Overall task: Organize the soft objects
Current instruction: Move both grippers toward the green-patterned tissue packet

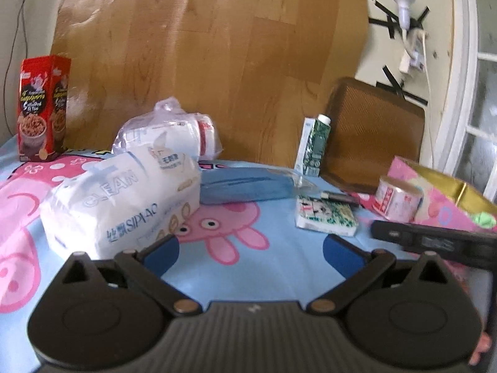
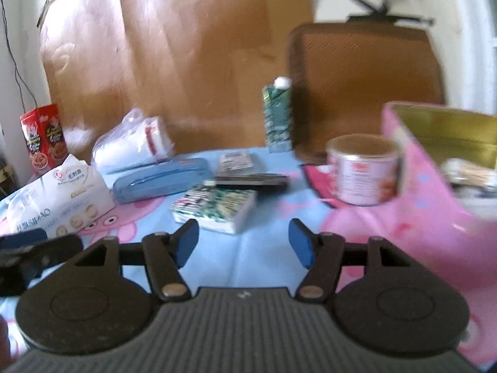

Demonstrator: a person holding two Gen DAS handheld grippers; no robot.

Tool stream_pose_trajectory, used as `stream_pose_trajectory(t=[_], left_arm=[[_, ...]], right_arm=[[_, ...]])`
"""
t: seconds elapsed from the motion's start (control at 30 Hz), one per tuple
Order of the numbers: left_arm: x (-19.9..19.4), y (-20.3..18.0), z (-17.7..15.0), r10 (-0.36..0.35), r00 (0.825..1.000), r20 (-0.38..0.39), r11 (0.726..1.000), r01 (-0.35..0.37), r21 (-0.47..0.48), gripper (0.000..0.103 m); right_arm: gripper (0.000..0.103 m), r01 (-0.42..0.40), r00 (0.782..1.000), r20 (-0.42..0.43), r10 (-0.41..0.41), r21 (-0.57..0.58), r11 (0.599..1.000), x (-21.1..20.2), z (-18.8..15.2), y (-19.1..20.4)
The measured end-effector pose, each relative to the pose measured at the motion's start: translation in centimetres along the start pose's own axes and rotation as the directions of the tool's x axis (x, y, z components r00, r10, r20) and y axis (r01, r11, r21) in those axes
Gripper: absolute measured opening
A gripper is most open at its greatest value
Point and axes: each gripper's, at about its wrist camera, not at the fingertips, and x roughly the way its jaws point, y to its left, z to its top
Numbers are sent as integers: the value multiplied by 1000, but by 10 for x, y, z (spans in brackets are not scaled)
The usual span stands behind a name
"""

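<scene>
**Soft packs waiting on the cartoon sheet, both grippers empty**

Okay, we are scanning left to right across the blue-and-pink sheet (image 1: 264,267). At the far left a red snack box (image 1: 42,108) is standing upright against the wall, rigid, probably not ours. Next we are seeing the big white tissue pack (image 1: 121,205), lying near the left gripper (image 1: 251,253), whose jaws are standing wide with nothing between them. Just behind it a clear bag of white rolls (image 1: 167,133) is slumping against the brown board. We are judging both as light, squashy and slick in their film, so we would be pinching across a narrow end or a wrapper fold, not the broad face.

Moving on, a blue pouch (image 2: 161,180) is lying flat mid-sheet; soft, floppy, best taken at the middle of its long edge. Beside it the small patterned tissue packet (image 2: 214,209) is sitting just ahead of the right gripper (image 2: 243,244), jaws well apart and holding nothing. It looks light and compressible, easy to take across its short sides. A dark flat item just behind it is too blurred to name.

Further right, a green carton (image 2: 278,115) is standing upright, then a tin can (image 2: 365,171), both stiff. At the far right, a pink box (image 2: 413,168) with gold lining is standing open, likely the destination.
</scene>
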Motion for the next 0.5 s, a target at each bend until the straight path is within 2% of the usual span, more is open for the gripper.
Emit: stream_pose_trajectory(t=[0.03, 0.1, 0.2, 0.23, 0.27, 0.33, 0.4, 0.5], left_arm=[[0, 1, 0, -4, 1000, 4, 1000, 4, -1, 102], [0, 1, 0, -10, 1000, 16, 1000, 10, 0, 102], [-1, 1, 0, -16, 1000, 23, 1000, 16, 2, 102], [-1, 1, 0, -18, 1000, 22, 1000, 18, 0, 102], [-1, 2, 0, -19, 1000, 20, 1000, 19, -3, 102], [-1, 4, 1, -21, 1000, 18, 1000, 21, -10, 102], [-1, 4, 1, -22, 1000, 18, 1000, 22, -15, 102], [-2, 4, 1, -23, 1000, 19, 1000, 24, -16, 102]], right_arm=[[78, -19, 999, -25, 20, 20, 1000, 11, 5, 1], [83, -41, 997, -58, 44, 48, 998, 30, 13, 1], [83, -57, 992, -110, 60, 28, 998, 55, 20, 9], [80, -61, 990, -128, 63, 14, 998, 63, 21, 12], [72, -66, 987, -145, 65, -1, 998, 66, 20, 13], [60, -60, 989, -136, 53, -45, 997, 64, 19, 19], [56, -64, 990, -129, 55, -67, 996, 56, 16, 20], [55, -66, 991, -119, 52, -111, 992, 37, 7, 23]])
